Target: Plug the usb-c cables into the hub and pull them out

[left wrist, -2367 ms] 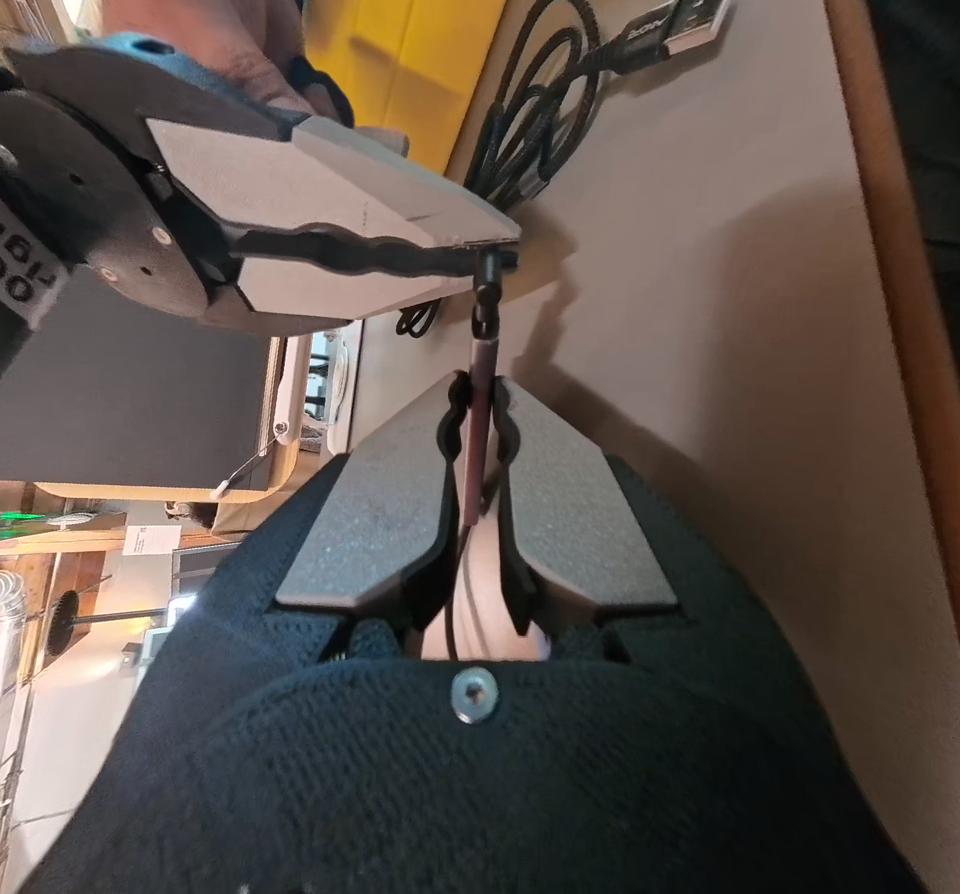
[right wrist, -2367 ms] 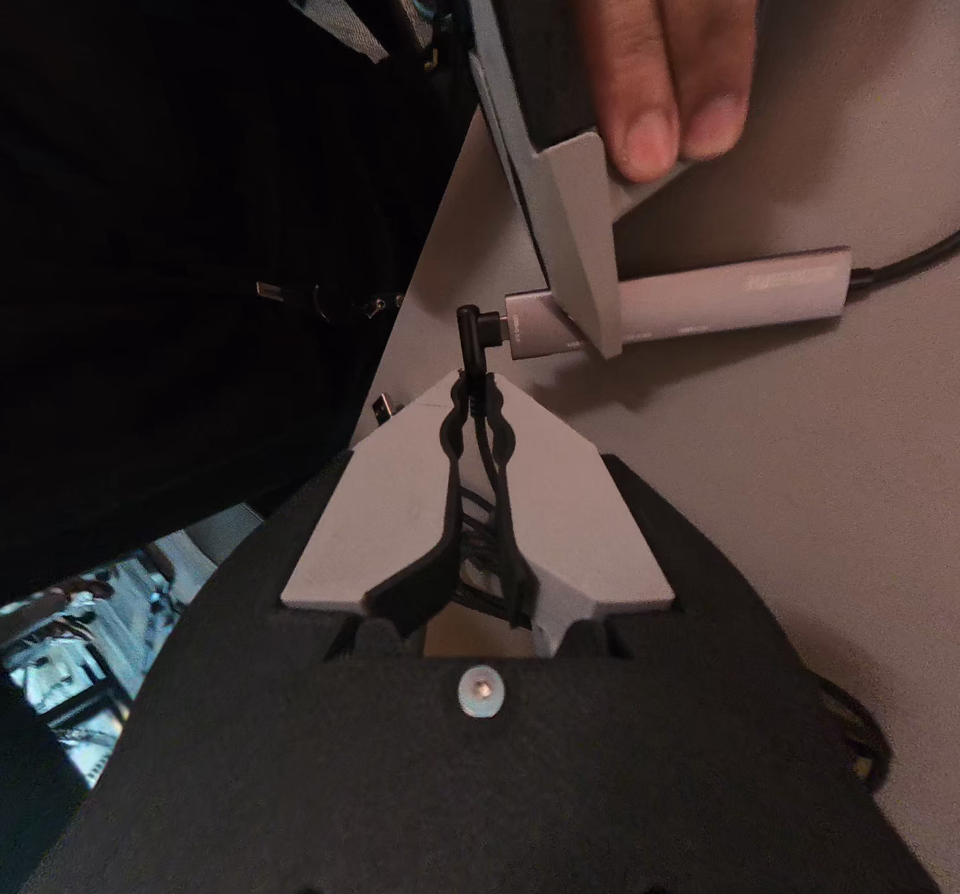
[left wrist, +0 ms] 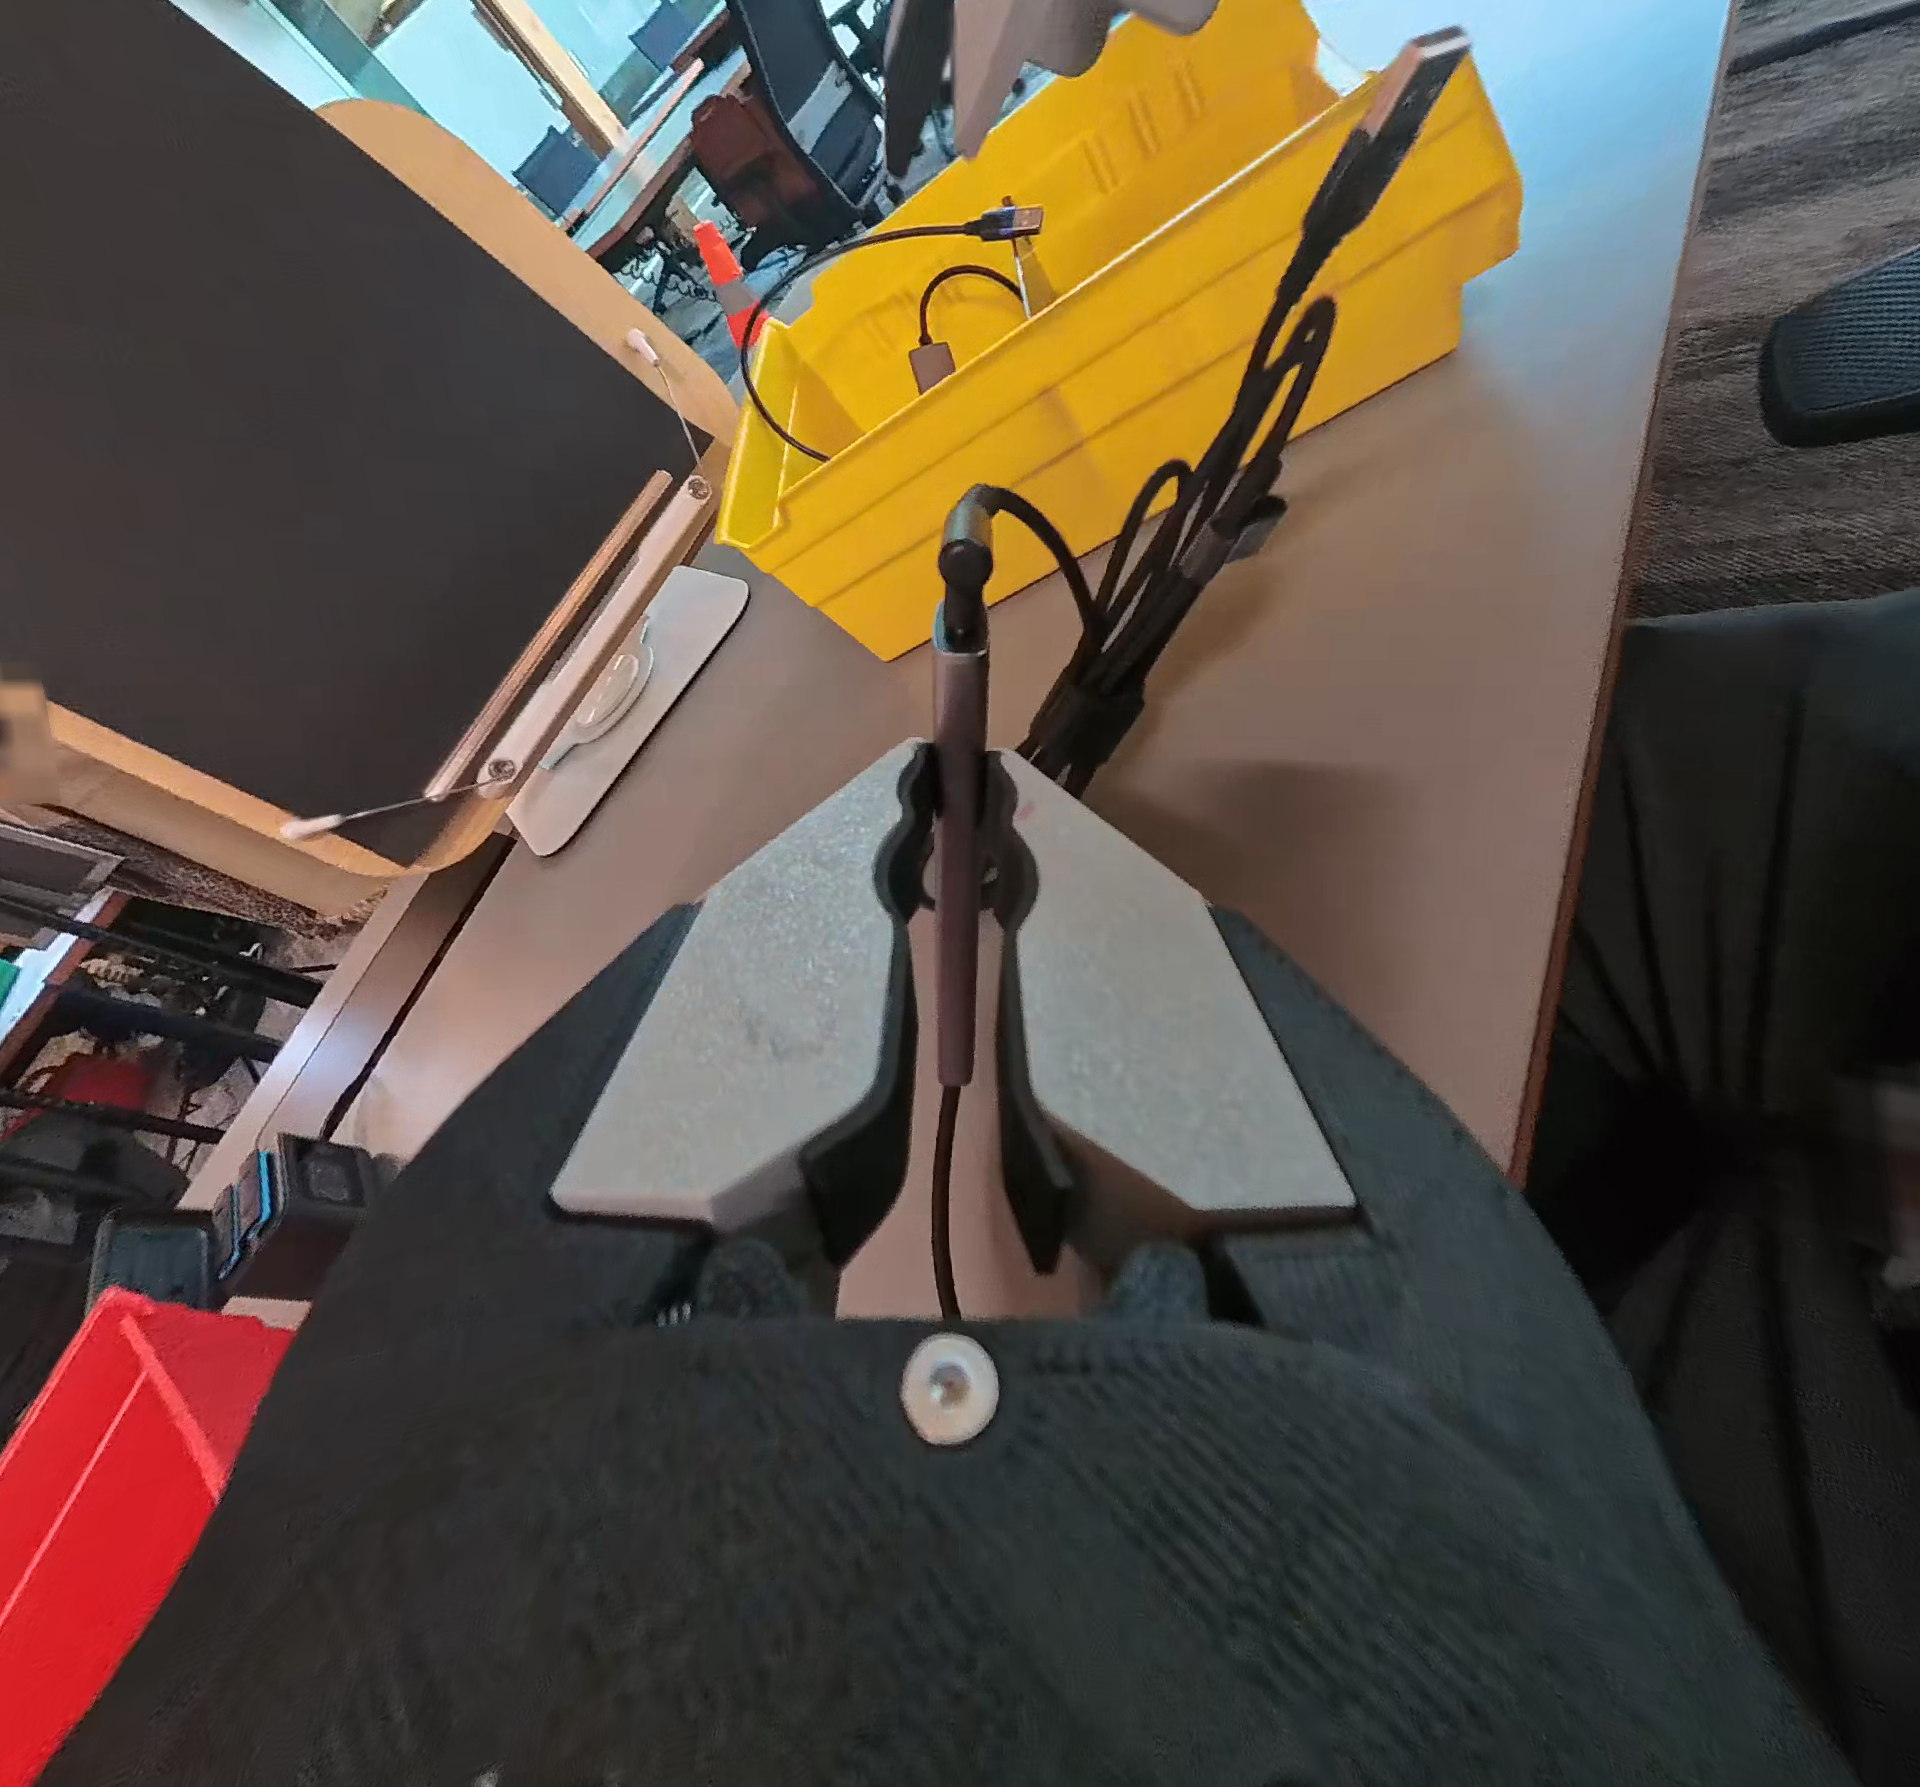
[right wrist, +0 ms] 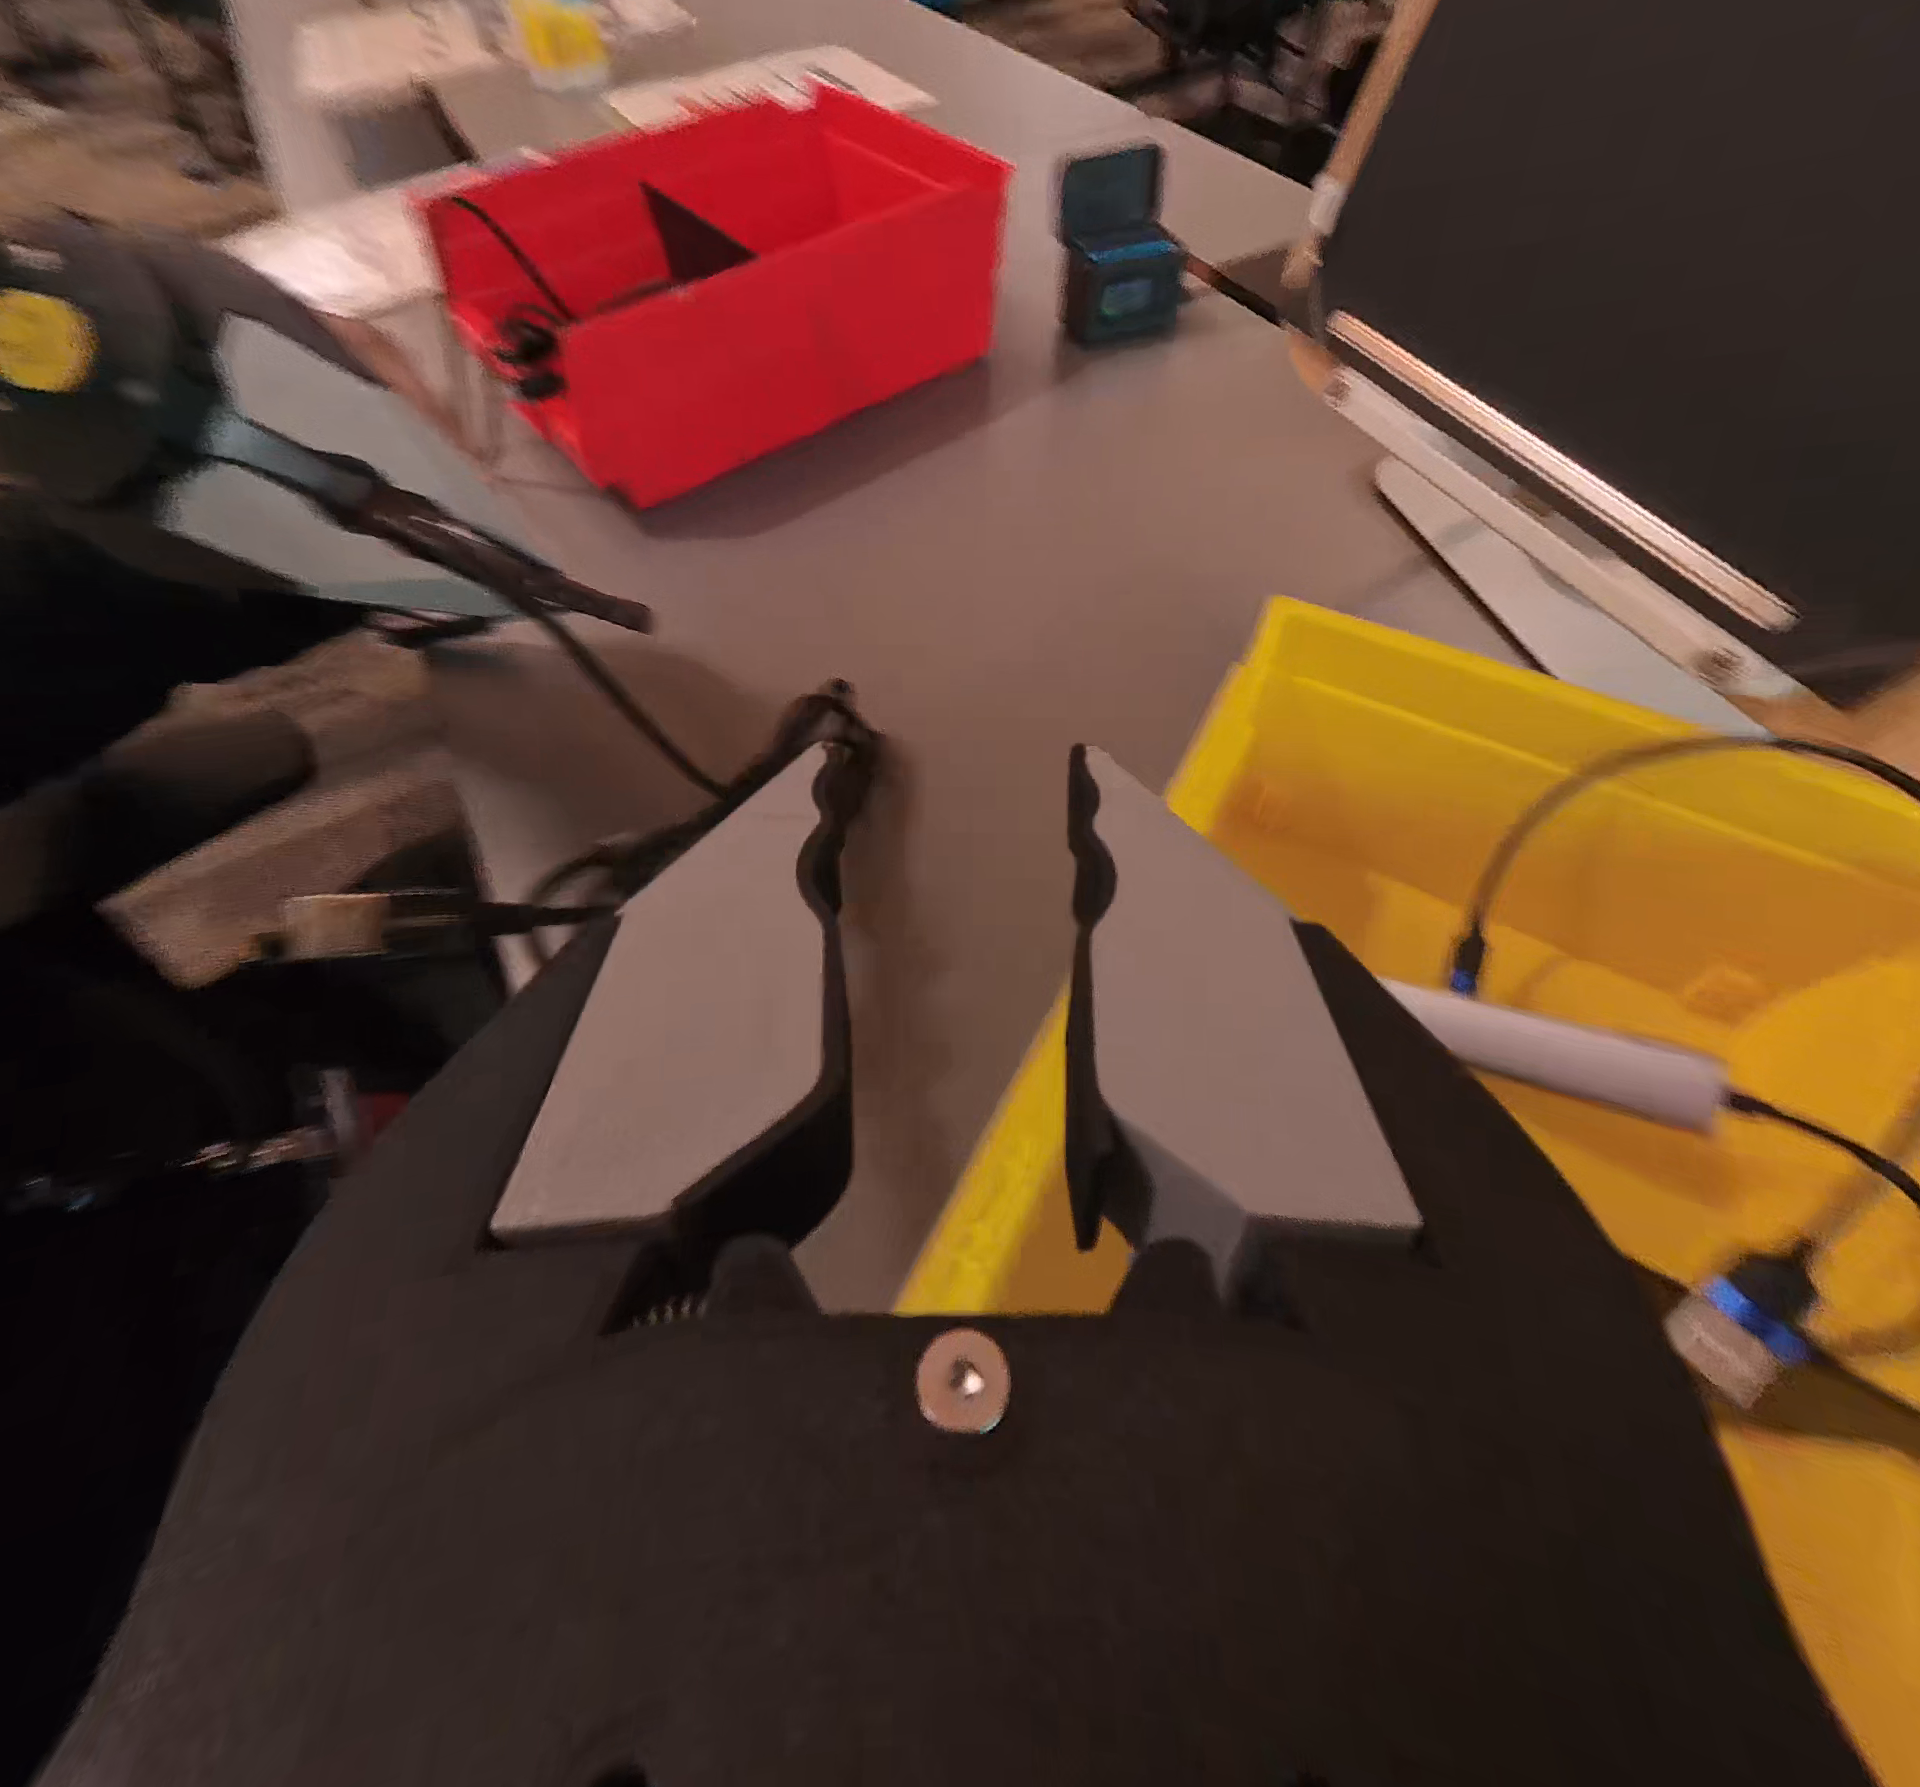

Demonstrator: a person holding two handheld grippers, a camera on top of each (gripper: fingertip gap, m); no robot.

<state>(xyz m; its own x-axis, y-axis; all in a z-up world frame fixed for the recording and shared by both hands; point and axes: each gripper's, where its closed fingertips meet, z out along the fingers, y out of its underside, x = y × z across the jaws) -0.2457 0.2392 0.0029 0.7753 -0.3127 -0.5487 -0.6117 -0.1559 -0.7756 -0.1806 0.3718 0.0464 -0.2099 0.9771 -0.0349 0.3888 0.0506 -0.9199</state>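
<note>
The left tongs (left wrist: 954, 781) clamped the hub (left wrist: 956, 864) above the desk (left wrist: 1382, 698), cable (left wrist: 1039, 542) plugged in, while the right tongs (right wrist: 966, 761) gaped empty; the dangling cable's weight might twist the hub loose.

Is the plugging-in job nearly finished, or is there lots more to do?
One black cable already sits plugged into the end of the hub. The left gripper is shut on the hub, holding it up. The right gripper is open and empty beside the yellow bin. Pulling that cable out is left.
</note>
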